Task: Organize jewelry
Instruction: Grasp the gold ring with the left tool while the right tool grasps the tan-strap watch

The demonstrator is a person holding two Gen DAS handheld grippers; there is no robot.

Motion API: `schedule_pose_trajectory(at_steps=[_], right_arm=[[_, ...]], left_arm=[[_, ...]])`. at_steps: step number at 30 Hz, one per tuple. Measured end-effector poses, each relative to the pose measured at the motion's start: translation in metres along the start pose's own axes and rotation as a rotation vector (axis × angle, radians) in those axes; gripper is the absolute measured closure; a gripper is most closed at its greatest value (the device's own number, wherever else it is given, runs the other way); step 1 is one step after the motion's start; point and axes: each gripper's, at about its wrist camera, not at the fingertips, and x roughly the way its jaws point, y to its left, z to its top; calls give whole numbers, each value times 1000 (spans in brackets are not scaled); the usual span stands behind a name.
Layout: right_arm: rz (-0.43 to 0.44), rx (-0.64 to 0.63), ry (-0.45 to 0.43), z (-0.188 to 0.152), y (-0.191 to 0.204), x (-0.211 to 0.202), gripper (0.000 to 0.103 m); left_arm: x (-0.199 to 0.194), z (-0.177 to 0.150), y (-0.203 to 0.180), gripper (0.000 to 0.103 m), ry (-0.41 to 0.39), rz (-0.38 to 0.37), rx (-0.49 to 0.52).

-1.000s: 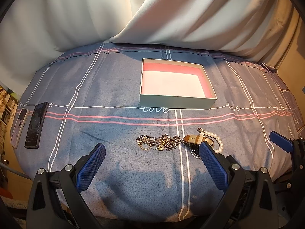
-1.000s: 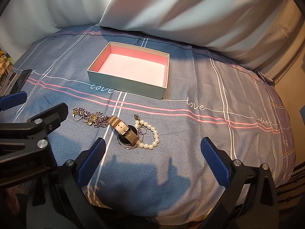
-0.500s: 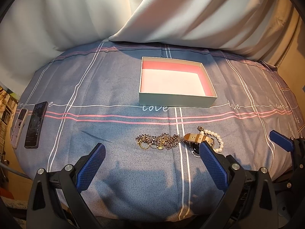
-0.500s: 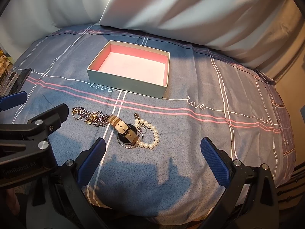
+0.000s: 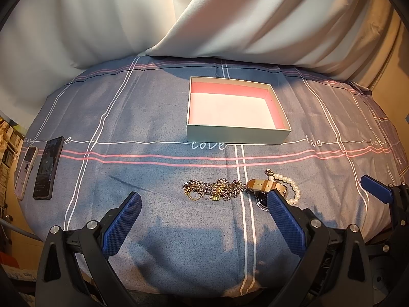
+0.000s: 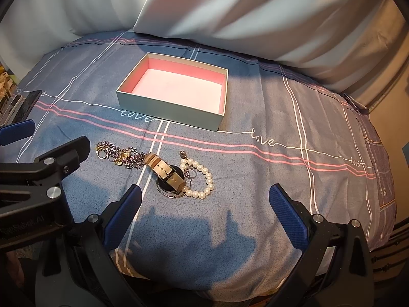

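Lying beside the watch (image 6: 167, 176) on the bed (image 6: 255, 179), the chain (image 6: 120, 154) is flanked by the left gripper (image 5: 203, 206) and right gripper (image 6: 204, 199), both held wide and empty.

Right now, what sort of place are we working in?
Most likely a bedroom, working on a bed: a blue sheet printed with "love" covers a soft surface, pale pillows sit at the far edge, and a phone and remote lie at one side. The box and jewelry rest on the sheet.
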Motion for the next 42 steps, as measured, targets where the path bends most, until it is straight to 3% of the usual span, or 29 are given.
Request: schedule_pose_trajectory(at_steps=[3,10,13,16,23,25,29,34,35,37,39,40,41,42], right_arm=[[8,3,9,-2,0,6,4],[42,-24,94,-24,4,48,5],[55,-23,109,-33,3,62,5],[70,-12,106,-36,1,70,5],[56,6,127,-39,-6,93,5],[64,4,128,-38,-7,99,5],[126,22,127,-33,-7,105,5],[154,-5,73,-24,2,98,5],[160,-21,60,-22,5,96,7],[164,-53,40,-18,13,92,15],[173,-83,37,-14,21,94,30],[169,-94,42,-14,23,96,45],[178,-98,50,-13,25,98,68],[191,-87,58,-13,24,100,70]], left_arm=[[5,0,1,6,17,-18,7],[37,-16,22,6,2,2,141],[56,-25,34,6,29,-58,140],[77,-33,32,6,50,-70,197],[122,-28,23,9,81,-1,250],[124,-28,22,15,76,-4,239],[120,-27,16,46,53,-20,244],[117,-27,12,70,43,-41,251],[116,-27,13,79,42,-43,246],[116,-26,15,79,43,-59,237],[115,-26,15,79,42,-66,235],[114,-26,16,79,42,-68,232],[113,-26,16,79,43,-73,229],[112,-26,16,79,42,-80,225]])
